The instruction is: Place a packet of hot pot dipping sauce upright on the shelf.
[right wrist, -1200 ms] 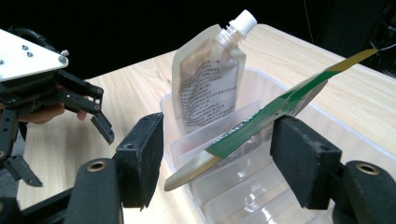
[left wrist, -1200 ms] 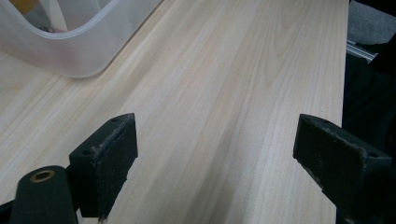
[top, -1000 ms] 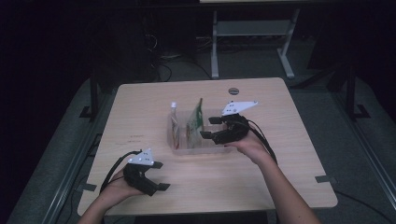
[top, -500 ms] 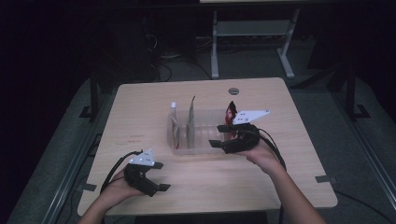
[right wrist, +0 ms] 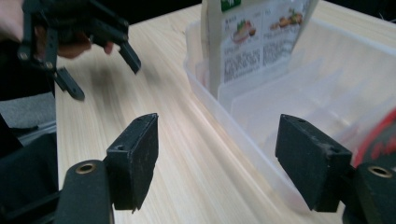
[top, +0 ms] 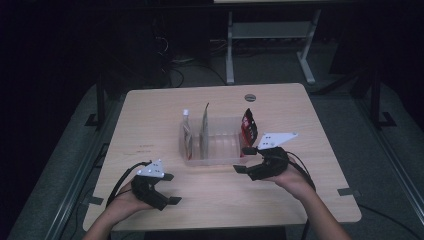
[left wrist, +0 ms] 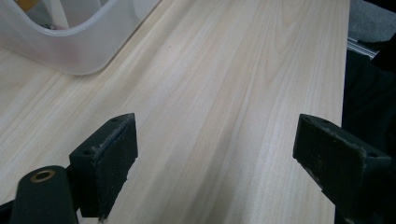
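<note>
A light wooden desk with rounded corners carries everything here; its grain runs in long pale streaks, plain in both gripper views. A small round grey cap sits flush in the top near the far edge. Near the middle stands a clear plastic bin, resting straight on the wood, its long side running across the desk, with ribbed dividers inside. Strips of dark tape mark the near right edge, and another strip sits at the near left edge. The desk stands on a grey carpeted floor, with a second frame of metal legs behind it.
</note>
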Tool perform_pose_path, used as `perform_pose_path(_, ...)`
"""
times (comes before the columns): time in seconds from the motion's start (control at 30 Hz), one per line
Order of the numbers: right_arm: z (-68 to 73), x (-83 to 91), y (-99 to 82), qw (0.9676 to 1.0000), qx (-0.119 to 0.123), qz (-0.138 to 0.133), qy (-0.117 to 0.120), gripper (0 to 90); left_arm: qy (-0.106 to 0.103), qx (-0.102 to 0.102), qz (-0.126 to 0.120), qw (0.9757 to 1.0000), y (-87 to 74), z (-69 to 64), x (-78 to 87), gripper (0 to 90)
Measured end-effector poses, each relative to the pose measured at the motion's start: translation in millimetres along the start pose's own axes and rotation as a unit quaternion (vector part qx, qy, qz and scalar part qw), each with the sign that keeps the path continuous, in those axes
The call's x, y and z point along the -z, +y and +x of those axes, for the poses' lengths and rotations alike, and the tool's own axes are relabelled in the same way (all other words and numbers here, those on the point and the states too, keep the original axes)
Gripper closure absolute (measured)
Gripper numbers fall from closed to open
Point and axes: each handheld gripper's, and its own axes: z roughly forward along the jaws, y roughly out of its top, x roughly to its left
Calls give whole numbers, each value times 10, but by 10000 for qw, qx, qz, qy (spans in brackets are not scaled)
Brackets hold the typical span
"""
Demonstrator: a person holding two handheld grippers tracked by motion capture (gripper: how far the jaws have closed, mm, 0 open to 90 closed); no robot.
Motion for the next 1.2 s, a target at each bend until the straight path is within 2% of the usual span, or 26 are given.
perform_pose_path(0.13, -6, 62, -118, 9999, 32, 72, -127, 286, 2, 34, 29, 10000, 9, -6, 24, 135)
perform_pose_path(0.33, -33, 191, -317, 9994, -89, 159, -294, 280, 53, 100, -30, 9999, 16, -25, 78, 135)
perform_pose_path(0.6, -106, 402, -580, 9976, -372, 201, -540, 271, 314, 242, -42, 9992, -143, -33, 227, 137)
perform_pose_path(0.87, -157, 530, -811, 9945, -531, 396, -813, 259, 543, 382, -115, 9977, -302, -54, 333, 139)
perform_pose_path(0.97, -175, 569, -896, 9932, -621, 406, -901, 254, 664, 384, -65, 9970, -382, -58, 355, 139)
perform_pose_path(1.1, -202, 596, -993, 9915, -692, 458, -1000, 246, 723, 504, -29, 9961, -491, -32, 358, 141)
perform_pose_path(1.2, -234, 617, -1046, 9906, -721, 419, -1088, 231, 882, 397, 231, 9950, -549, 11, 356, 141)
